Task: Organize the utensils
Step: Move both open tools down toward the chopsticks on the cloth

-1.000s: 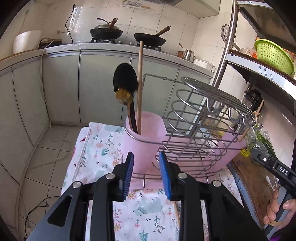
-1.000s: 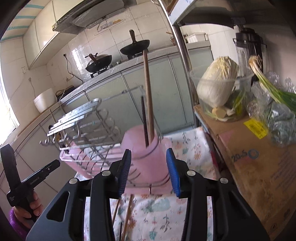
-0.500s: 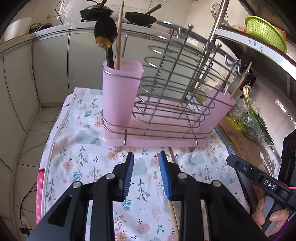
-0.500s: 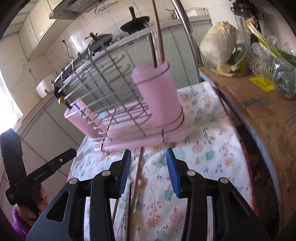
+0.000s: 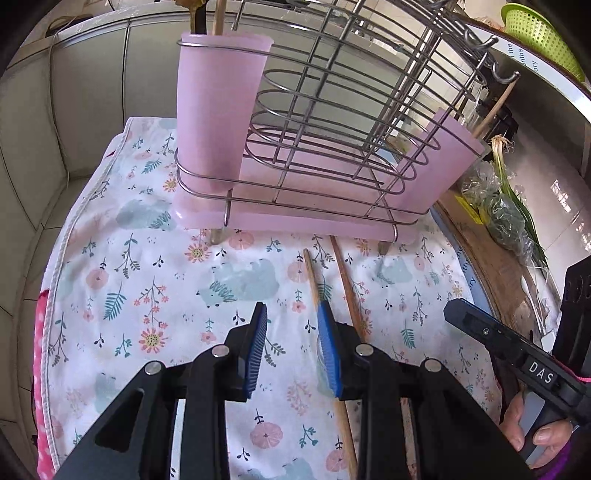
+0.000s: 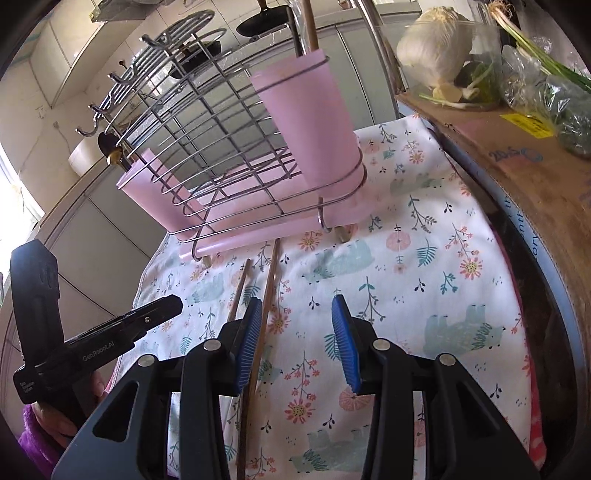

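A wire rack with a pink tray (image 5: 317, 218) (image 6: 236, 225) stands on the floral cloth (image 5: 147, 295) (image 6: 424, 295). Its pink cup (image 5: 218, 107) (image 6: 310, 122) holds a dark spoon and a wooden stick. Two wooden chopsticks (image 5: 345, 284) (image 6: 267, 295) lie on the cloth in front of the rack. My left gripper (image 5: 293, 349) is open and empty above the cloth, its right pad over one chopstick. My right gripper (image 6: 297, 341) is open and empty, its left pad beside the chopsticks. Each gripper shows in the other's view, the right one (image 5: 509, 347) and the left one (image 6: 99, 339).
A cardboard box (image 6: 517, 162) with cabbage (image 6: 436, 44) and green onions (image 5: 513, 206) sits at the cloth's right edge. A green basket (image 5: 539, 33) rests on a shelf. Kitchen cabinets (image 5: 92, 74) stand behind.
Both grippers have dropped and tilted down from the rack's cup toward the cloth, bringing the two chopsticks into view near the pads. Both stayed open.
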